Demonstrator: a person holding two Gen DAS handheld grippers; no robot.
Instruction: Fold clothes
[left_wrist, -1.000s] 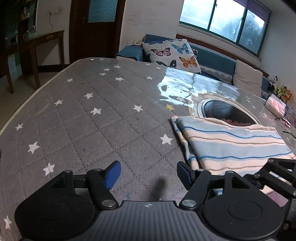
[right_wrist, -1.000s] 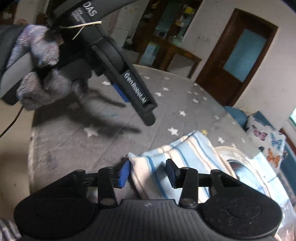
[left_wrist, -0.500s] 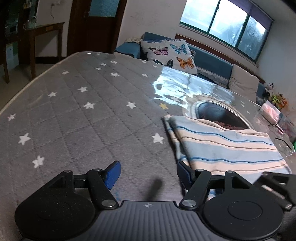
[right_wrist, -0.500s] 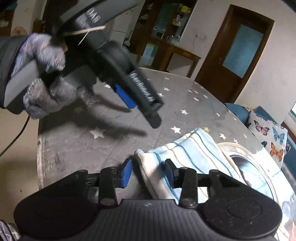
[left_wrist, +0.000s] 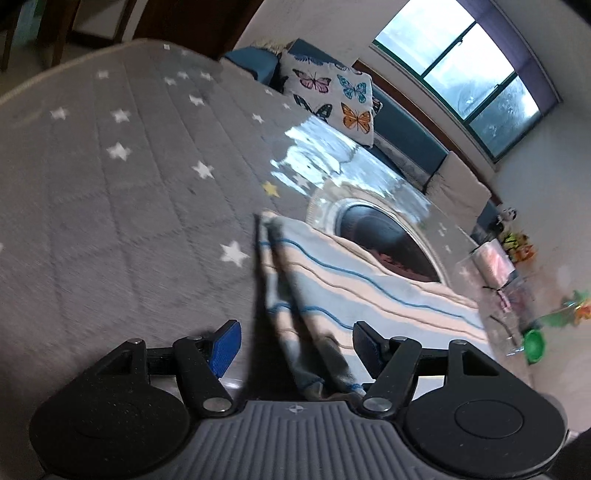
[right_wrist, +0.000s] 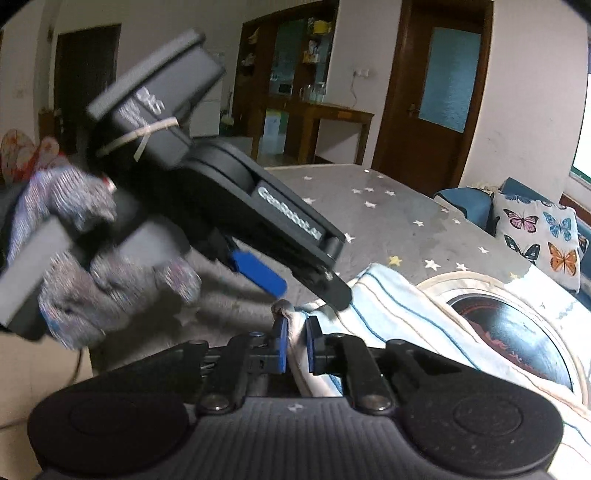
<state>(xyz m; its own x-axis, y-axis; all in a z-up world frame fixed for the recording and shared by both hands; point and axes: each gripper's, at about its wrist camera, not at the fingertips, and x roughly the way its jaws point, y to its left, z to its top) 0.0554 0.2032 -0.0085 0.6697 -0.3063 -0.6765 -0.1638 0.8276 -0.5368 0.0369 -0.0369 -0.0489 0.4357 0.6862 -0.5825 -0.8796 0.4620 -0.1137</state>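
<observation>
Since the earlier frames, the right gripper (right_wrist: 295, 345) has been closed onto the near corner of the striped garment (left_wrist: 369, 291), which before only lay between its spread blue pads; that corner is now raised off the star-print cover (left_wrist: 110, 221). The left gripper (left_wrist: 291, 341) has been rolled and brought over the same near edge, so the cloth now runs up between its pads.

The right gripper is pinching the folded corner — both pads are pressed against the fabric, with a small tuft poking above them. The left gripper is held spread, its 2 pads well apart, the cloth between them but not pressed by either.

The garment lies folded on the cover, its far portion draped across the dark round inset (left_wrist: 388, 240) in the glossy part of the surface. From the inset, the cloth reaches back toward both grippers, and the butterfly cushion (left_wrist: 332, 96) sits well beyond it.

The coming move appears to turn on 1 relation: the garment's long axis runs away from the right gripper toward the inset, and the stripes follow that line. The pinched corner is at the near end, so the right hand is nearer to lead the fold — the gloved left hand (right_wrist: 74, 266), just beside it, would need a second grip on the same edge.
</observation>
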